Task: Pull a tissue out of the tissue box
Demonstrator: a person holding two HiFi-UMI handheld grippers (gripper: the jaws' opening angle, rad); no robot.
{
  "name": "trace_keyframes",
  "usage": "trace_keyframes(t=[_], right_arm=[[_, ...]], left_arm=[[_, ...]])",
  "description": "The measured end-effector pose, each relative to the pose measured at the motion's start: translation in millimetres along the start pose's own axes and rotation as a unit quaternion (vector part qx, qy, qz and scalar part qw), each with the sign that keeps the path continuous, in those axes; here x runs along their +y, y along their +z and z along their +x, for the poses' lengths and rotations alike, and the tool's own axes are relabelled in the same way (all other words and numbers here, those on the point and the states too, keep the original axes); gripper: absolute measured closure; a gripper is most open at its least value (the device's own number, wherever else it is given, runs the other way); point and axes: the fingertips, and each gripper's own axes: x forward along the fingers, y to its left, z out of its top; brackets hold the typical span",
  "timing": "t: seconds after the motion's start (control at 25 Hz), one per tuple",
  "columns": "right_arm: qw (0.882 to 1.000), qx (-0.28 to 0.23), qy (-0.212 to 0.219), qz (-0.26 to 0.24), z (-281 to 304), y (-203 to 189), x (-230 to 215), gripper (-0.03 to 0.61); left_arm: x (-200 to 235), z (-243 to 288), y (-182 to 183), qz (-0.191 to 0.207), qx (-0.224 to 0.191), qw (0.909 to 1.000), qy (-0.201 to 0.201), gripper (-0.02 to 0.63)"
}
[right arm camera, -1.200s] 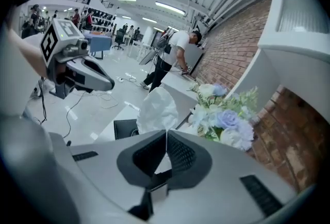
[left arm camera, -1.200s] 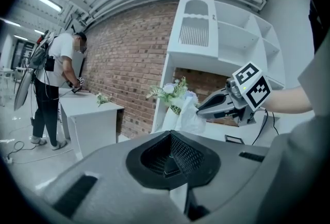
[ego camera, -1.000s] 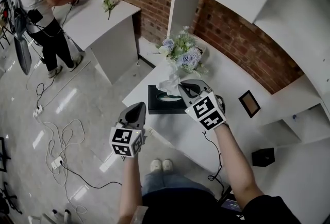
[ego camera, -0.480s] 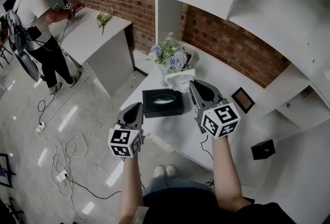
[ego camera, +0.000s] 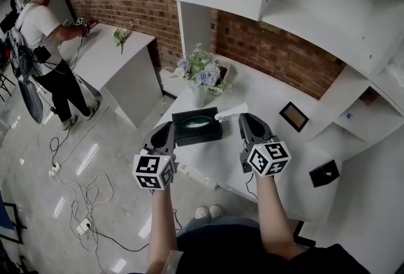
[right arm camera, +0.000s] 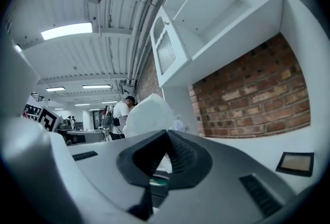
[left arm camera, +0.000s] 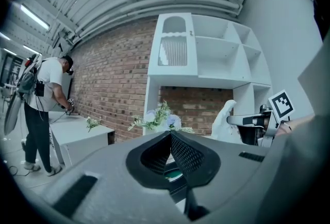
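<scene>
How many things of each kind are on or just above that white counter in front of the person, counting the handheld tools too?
tissue box: 1
tissue: 1
bunch of flowers: 1
picture frame: 1
handheld grippers: 2, the left gripper and the right gripper
Total: 6

- My left gripper [ego camera: 165,132] points toward 12 o'clock, jaws together, nothing between them.
- My right gripper [ego camera: 243,119], at its 3 o'clock, has its jaws closed on a tissue [ego camera: 231,111].
- Both forearms reach forward.
</scene>
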Motion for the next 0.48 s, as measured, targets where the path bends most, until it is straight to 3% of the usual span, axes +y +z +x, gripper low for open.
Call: trace_keyframes(t=[0.48], right_arm=[[1.0,-0.001,-0.018,0.008,-11.4,-5.3,-5.0,0.577]], left_arm=[[-7.7,-3.4,-3.6,-0.001,0.003,0.9999,-0.011,0.604]])
